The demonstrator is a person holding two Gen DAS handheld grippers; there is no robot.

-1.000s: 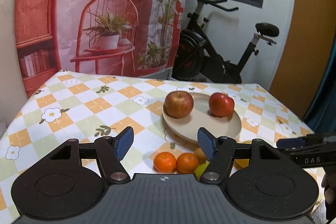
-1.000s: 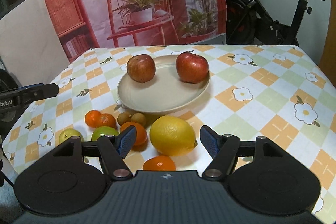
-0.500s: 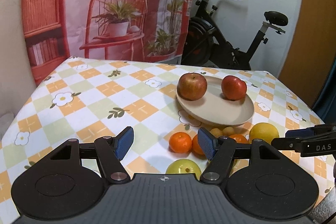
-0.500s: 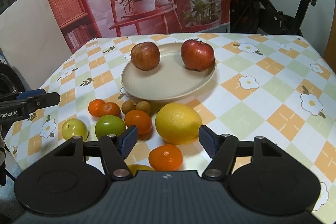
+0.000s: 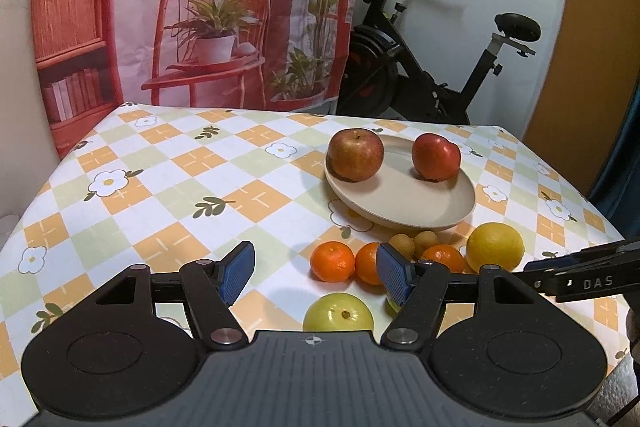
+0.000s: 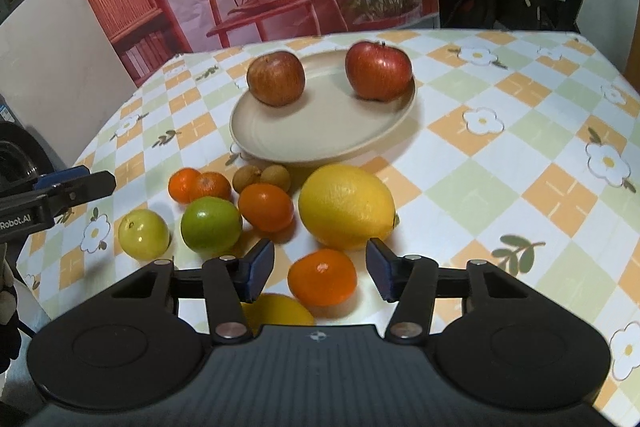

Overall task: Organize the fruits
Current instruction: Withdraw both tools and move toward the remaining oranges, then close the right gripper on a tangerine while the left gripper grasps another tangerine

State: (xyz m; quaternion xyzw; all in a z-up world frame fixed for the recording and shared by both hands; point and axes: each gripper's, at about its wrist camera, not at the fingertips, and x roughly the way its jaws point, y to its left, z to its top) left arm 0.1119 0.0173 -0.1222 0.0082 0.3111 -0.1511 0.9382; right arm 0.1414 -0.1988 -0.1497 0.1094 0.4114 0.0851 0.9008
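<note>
Nearest to me, the right hand-held gripper has just been closing its jaws around a tangerine on the counter. The pads flank the fruit but do not yet press it, so I rate this gripper released. I judge the step in hand as the pick of this tangerine. The next move calls for finishing the closure with light pressure, then a straight lift clear of the large lemon just beyond it.

The left hand-held gripper hangs released, grasping nothing, above a yellow-green fruit.

Farther out, small citrus and two brown fruits cluster before the plate, which carries two red apples set apart.
</note>
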